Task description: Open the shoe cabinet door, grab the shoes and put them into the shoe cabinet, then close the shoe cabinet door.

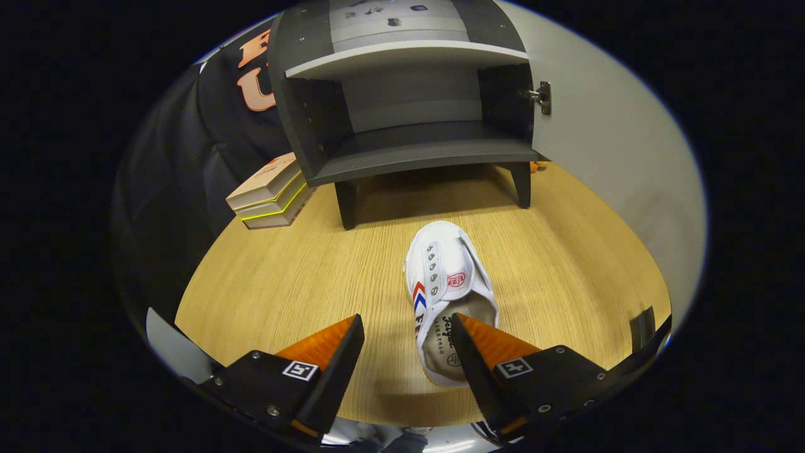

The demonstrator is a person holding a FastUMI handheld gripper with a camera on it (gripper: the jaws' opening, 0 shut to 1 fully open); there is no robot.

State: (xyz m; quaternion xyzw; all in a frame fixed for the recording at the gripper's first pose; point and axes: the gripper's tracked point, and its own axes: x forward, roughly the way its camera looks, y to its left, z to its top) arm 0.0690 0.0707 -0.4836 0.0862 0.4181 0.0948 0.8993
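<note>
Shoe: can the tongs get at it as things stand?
Probably yes. The tongs are open, and the white shoe lies between the fingers, its heel beside the right one. Nothing blocks it on the wooden floor, though neither finger presses on it.

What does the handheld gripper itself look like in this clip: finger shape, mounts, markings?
The gripper has two wedge-shaped fingers with ribbed faces, tapering toward the tips. Each sits on a black angular mount fixed with small silver screws, and each mount carries a square black-and-white fiducial tag. No cables are visible.
</note>
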